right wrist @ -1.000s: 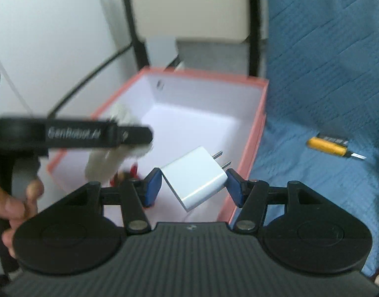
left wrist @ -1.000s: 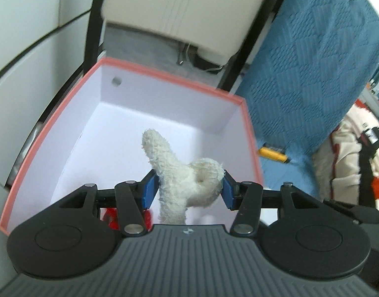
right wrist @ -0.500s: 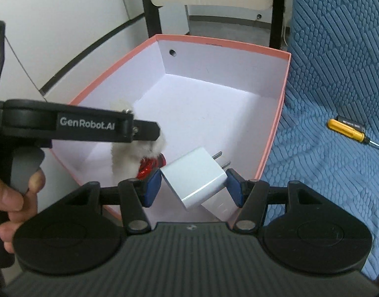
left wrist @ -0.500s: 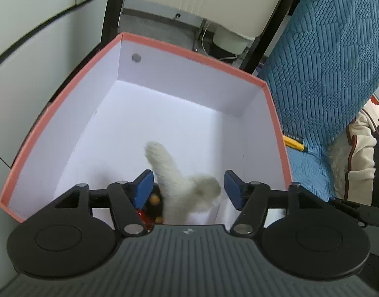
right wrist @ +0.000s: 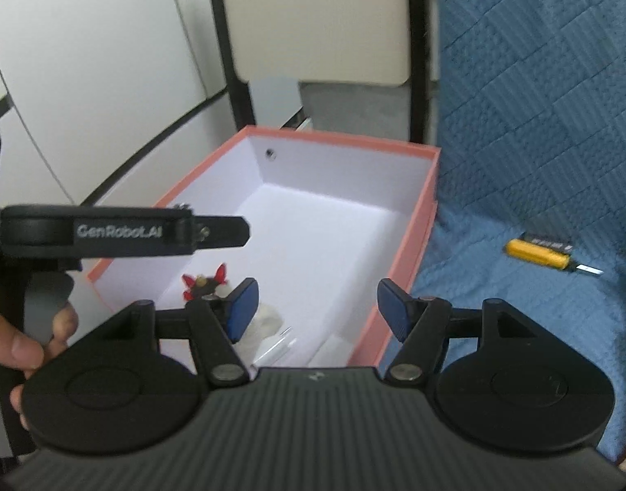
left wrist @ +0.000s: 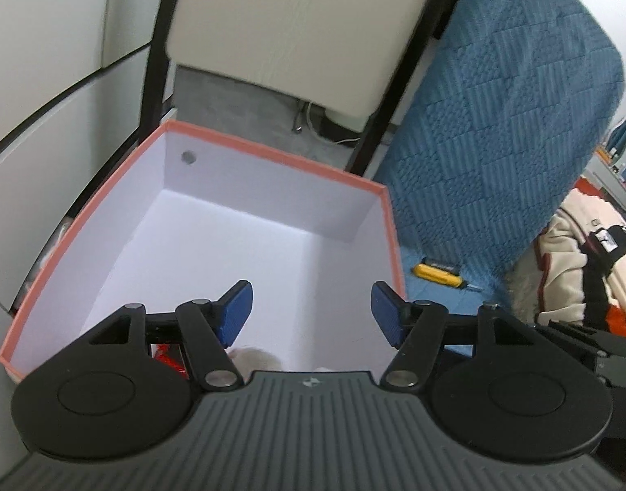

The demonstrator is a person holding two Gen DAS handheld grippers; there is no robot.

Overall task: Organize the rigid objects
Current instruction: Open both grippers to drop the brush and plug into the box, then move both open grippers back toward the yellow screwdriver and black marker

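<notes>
Blue quilted cover (left wrist: 501, 131), cream chair back (left wrist: 288, 28), white cabinet panels (right wrist: 88, 61), cream jacket (left wrist: 579, 245)

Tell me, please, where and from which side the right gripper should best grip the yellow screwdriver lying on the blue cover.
Probably from above, across the yellow handle: the screwdriver lies flat on the blue cover, and its metal tip is thin. The right gripper is open.

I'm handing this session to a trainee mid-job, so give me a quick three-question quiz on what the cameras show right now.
1. True or false: the right gripper is open, holding nothing.
2. Where does the yellow-handled screwdriver lie?
A. inside the box
B. on the blue quilted cover
C. in the left gripper
3. Fill in: the fuzzy white plush toy rests inside the coral-pink cardboard box with the white ____.

Key: 1 true; 2 B; 3 lining
</notes>
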